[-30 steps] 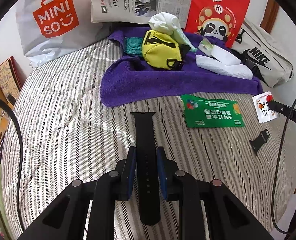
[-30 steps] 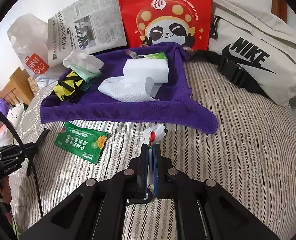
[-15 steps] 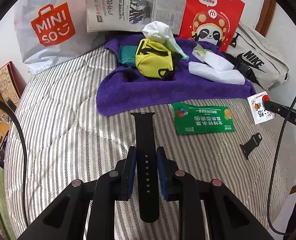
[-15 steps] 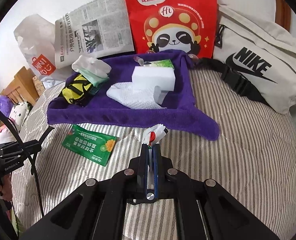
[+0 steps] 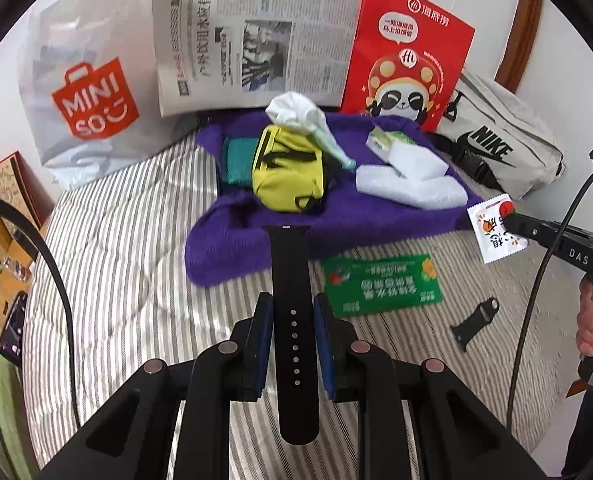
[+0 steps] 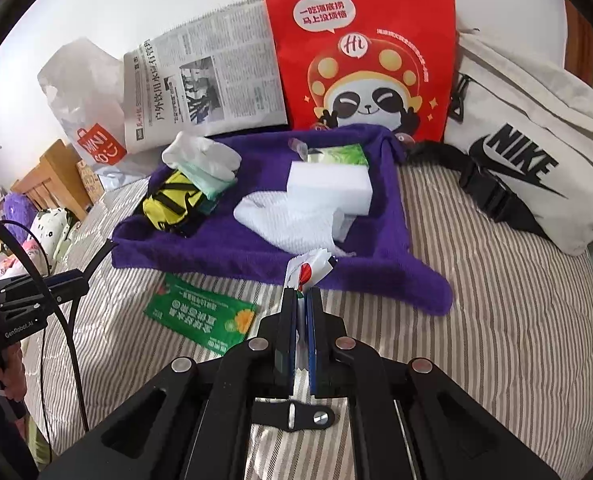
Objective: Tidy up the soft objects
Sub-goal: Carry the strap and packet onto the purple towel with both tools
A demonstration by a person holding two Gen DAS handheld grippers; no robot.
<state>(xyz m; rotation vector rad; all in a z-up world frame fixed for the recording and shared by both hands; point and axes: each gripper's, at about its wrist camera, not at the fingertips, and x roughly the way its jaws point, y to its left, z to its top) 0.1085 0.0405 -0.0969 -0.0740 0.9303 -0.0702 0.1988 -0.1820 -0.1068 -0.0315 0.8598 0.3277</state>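
My left gripper [image 5: 290, 304] is shut on a black watch strap [image 5: 289, 264], which sticks out ahead over the striped bed towards the purple towel [image 5: 236, 240]. My right gripper [image 6: 303, 294] is shut on a small white sachet [image 6: 310, 266] with red print; the same sachet [image 5: 494, 228] shows at the right in the left wrist view. On the purple towel [image 6: 224, 244] lie a yellow pouch [image 5: 286, 174], a white glove [image 6: 200, 156], a white sponge block [image 6: 328, 186] and a white cloth [image 6: 284, 222].
A green packet [image 5: 382, 284] and a short black strap piece [image 5: 476, 322] lie on the striped bedcover [image 5: 136, 280] in front of the towel. At the back stand a Miniso bag [image 5: 92, 96], a newspaper [image 5: 252, 44], a red panda bag [image 6: 360, 52] and a Nike bag [image 6: 528, 168].
Both grippers have risen a little with their loads still held. The towel and the bags behind it sit lower in both views.
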